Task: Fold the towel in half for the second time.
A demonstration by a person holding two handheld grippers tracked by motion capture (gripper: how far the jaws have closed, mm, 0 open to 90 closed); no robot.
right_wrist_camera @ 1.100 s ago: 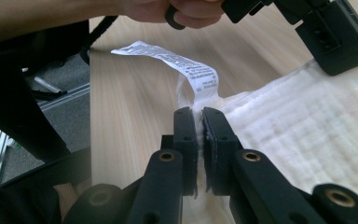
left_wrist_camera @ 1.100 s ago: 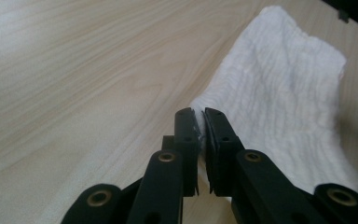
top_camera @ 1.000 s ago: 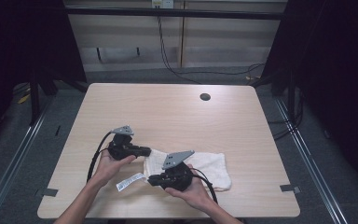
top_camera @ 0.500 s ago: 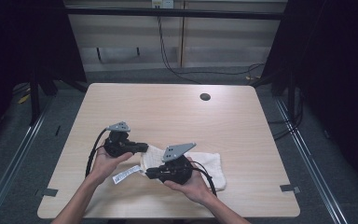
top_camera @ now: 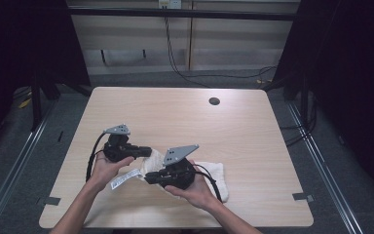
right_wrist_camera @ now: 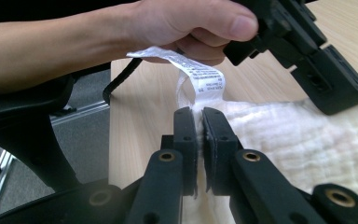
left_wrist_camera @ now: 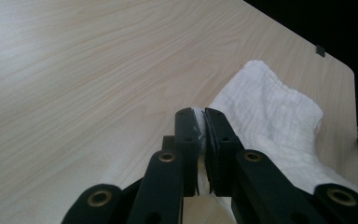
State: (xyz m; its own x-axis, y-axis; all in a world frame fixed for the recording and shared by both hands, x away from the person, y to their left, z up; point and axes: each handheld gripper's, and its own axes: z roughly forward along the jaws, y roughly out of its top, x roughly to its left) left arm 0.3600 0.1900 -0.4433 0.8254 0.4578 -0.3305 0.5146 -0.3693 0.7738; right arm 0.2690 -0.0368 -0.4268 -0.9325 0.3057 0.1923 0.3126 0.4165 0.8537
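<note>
Looking down from the high view, I see a white cloth [top_camera: 209, 175] lying on the near half of the wooden table [top_camera: 185, 117], toward the person's right, with its left end lifted and bunched between the two grippers. The left gripper [top_camera: 148, 152] points right and meets the cloth's left edge; the right gripper [top_camera: 148, 179] points left, just in front of it. A white printed care label [top_camera: 125, 178] sticks out from the cloth's near-left corner.

In the left gripper view, I find the jaws drawn nearly together with a thin fold of the cloth [left_wrist_camera: 270, 116] pinched between them; the fabric is a soft, crinkled gauze weave, cream-white, spreading away to the right over the tabletop.

In the right gripper view, my jaws are likewise closed on a cloth [right_wrist_camera: 307, 135] edge, right at the base of the label [right_wrist_camera: 200, 74], which stands up and curls back, showing small dark print too fine to read. The left hand [right_wrist_camera: 182, 23] and its gripper are just beyond.

A dark round hole [top_camera: 214, 101] marks the table's far side.
</note>
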